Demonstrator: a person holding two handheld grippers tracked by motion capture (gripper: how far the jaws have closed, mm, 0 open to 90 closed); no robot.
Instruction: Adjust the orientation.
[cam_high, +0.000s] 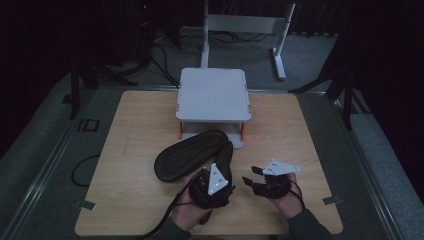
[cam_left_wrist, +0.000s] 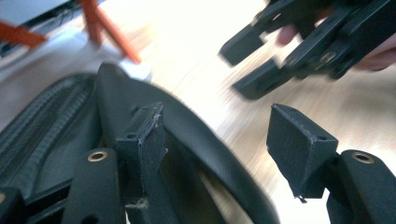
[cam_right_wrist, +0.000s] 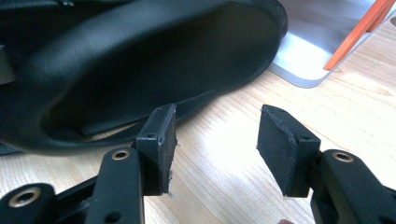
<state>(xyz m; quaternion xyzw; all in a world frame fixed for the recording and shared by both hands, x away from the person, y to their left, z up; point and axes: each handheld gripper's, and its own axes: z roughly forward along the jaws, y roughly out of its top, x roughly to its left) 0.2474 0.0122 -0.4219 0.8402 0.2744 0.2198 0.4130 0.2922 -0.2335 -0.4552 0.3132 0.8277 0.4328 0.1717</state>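
Two black shoes lie in the middle of the wooden table (cam_high: 130, 190). One (cam_high: 187, 155) is turned over with its ribbed sole up, the other (cam_high: 226, 155) stands on its side against it. My left gripper (cam_high: 220, 170) is at the near end of the side-standing shoe (cam_left_wrist: 196, 135). Its jaws (cam_left_wrist: 217, 116) are open, with the shoe's rim running between them and the pads apart from it. My right gripper (cam_high: 251, 176) hovers just right of the shoes and points left at them. It stands open (cam_right_wrist: 217, 116) over bare wood, with the shoe's (cam_right_wrist: 154, 56) opening just beyond its tips.
A grey square platform (cam_high: 214, 95) on orange legs (cam_right_wrist: 359, 32) stands behind the shoes, with its base plate (cam_right_wrist: 303, 56) touching them. A white stand (cam_high: 280, 45) and cables lie on the floor beyond the table. Bare wood shows at the left and right.
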